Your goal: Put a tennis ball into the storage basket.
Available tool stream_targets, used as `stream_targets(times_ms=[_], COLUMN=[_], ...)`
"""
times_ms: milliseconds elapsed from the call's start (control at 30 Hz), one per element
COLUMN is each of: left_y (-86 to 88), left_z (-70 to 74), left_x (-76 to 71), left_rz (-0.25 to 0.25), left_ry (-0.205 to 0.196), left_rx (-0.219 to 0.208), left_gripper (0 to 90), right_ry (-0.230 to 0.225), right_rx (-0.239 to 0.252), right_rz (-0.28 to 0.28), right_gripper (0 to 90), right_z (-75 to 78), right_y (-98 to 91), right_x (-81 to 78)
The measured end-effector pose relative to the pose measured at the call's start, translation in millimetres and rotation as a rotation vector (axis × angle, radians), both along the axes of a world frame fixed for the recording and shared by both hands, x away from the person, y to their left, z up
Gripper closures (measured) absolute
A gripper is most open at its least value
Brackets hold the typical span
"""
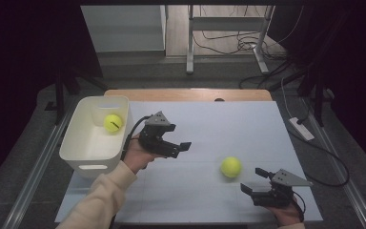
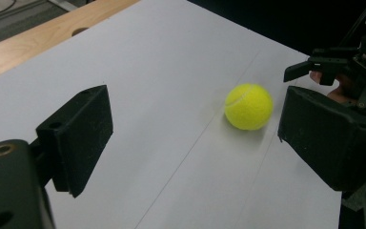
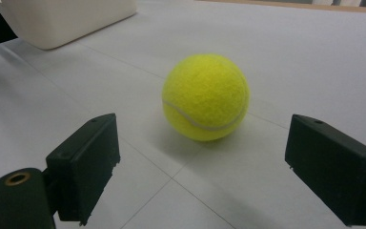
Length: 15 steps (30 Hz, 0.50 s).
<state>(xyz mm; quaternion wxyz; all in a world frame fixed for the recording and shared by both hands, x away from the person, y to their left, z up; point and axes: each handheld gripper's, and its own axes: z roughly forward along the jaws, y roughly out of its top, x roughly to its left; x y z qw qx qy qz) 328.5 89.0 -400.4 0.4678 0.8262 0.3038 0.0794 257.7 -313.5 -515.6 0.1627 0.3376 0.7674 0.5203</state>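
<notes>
Right tool [image 1: 255, 181] lowest in high view, at 5 o'clock on worktop [image 1: 248, 124], jaws wide and empty, aimed at loose ball [image 1: 230, 167] just ahead, lined up for pickup; left tool [image 1: 181, 149] near centre, jaws wide, empty, pointing toward same ball; second ball [image 1: 113, 122] already in white bin [image 1: 76, 143] at 9 o'clock, likely drop-off spot

There are two yellow tennis balls: one ball [image 1: 231, 167] lies on the white sheet [image 1: 209, 124] that covers the table, the other ball [image 1: 113, 122] sits inside the single white bin [image 1: 76, 143]. Two black grippers are in hand, a left gripper [image 1: 183, 147] and a right gripper [image 1: 252, 180], each with two jaws. One wooden table [image 1: 190, 94] carries it all.
</notes>
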Motion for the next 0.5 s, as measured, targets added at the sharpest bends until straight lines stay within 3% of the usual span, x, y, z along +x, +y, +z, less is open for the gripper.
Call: stream_targets(times_ms=[500], left_y=[-27.4], left_z=[-20.7], left_x=[2.6], left_rz=[-0.065], left_ry=[0.036], left_rx=[0.024], left_gripper=[11.7], right_ry=[-0.009], right_rx=[0.004], right_rz=[0.008], right_gripper=[11.1], right_z=[2.1], right_y=[2.8], right_x=[1.0])
